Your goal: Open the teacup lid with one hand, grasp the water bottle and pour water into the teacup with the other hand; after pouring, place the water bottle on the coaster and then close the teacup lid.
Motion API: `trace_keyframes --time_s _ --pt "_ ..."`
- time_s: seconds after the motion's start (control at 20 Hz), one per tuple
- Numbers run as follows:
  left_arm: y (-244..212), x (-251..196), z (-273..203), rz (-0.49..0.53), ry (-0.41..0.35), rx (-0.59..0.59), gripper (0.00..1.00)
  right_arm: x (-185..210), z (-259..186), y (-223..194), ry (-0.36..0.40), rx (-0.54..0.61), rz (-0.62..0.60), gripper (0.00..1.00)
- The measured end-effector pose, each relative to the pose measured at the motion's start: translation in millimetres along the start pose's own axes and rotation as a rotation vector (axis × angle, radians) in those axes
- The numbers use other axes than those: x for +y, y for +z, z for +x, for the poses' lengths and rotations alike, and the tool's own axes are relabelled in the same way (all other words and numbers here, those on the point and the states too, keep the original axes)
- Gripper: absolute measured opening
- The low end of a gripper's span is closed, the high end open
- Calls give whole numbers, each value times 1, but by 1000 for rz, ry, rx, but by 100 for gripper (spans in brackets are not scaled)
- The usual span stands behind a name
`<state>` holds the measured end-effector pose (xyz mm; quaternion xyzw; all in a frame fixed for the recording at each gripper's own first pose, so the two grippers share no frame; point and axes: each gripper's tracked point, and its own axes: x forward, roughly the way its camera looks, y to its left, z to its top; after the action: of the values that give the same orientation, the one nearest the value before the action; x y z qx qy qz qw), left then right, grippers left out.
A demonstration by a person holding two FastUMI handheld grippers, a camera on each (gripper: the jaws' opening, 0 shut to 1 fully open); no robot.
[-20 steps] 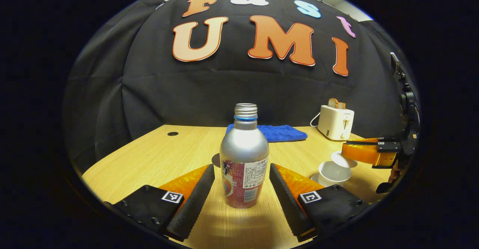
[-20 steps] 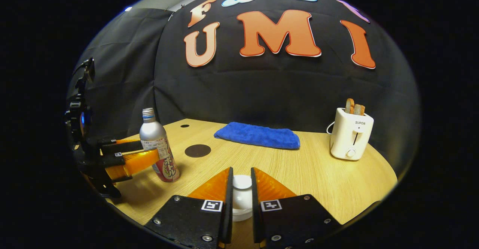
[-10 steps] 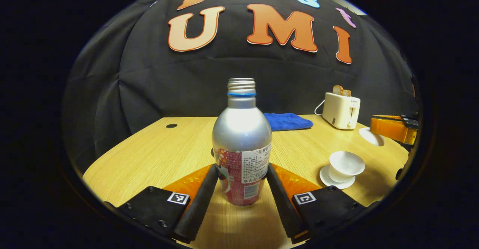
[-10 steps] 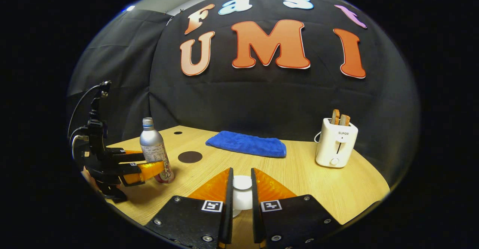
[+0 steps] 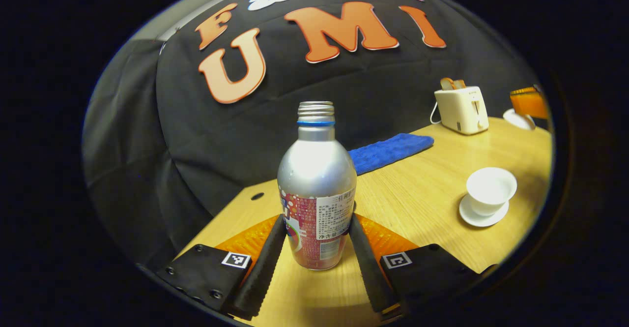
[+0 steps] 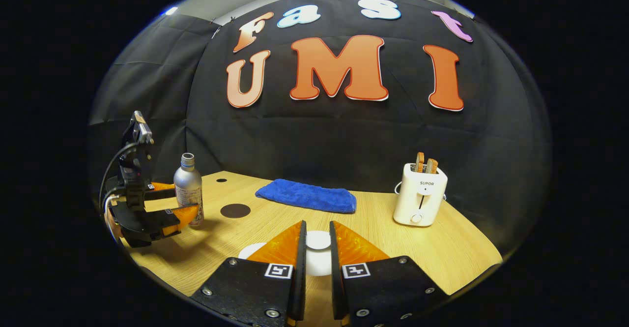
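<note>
One water bottle (image 5: pixel 317 189), one teacup (image 5: pixel 490 190), two claws.

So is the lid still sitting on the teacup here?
No: in the left gripper view the teacup stands open on its saucer, and the right gripper holds the lid away from it.
</note>
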<state>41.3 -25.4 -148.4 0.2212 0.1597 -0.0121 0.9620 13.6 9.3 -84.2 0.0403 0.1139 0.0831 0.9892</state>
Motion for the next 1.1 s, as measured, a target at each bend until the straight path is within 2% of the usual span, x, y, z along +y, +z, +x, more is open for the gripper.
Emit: trace_keyframes --time_s 0.05,0.1,0.15,0.2,0.25,0.35,0.5,0.75,0.8,0.95,1.1 --pt "5 0 -1 54 16 -18 85 -5 -2 1 -8 -5 4 22" --pt "8 1 -1 102 36 -26 80 -9 -3 2 -14 -13 8 22" --pt "12 1 -1 148 47 -39 80 -12 -5 3 -19 -17 12 22" --pt "17 1 0 187 58 -47 82 -15 -6 4 -21 -24 14 22" --pt "18 -1 2 224 64 -52 80 -17 -7 4 -21 -27 16 22" --pt "20 -3 -1 300 76 -63 82 -19 -9 2 -11 -29 24 22" --pt "27 -10 -1 463 95 -100 82 -28 -10 3 -29 -38 21 22" --pt "31 -23 -11 628 84 -142 82 -35 -12 4 -36 -47 24 22" --pt "32 -27 -12 666 84 -153 80 -36 -12 4 -34 -47 22 22" --pt "42 -33 -9 776 81 -169 82 -37 -15 5 -25 -50 35 22" --pt "40 -37 -8 851 47 -161 80 -41 -16 6 -19 -60 65 23"
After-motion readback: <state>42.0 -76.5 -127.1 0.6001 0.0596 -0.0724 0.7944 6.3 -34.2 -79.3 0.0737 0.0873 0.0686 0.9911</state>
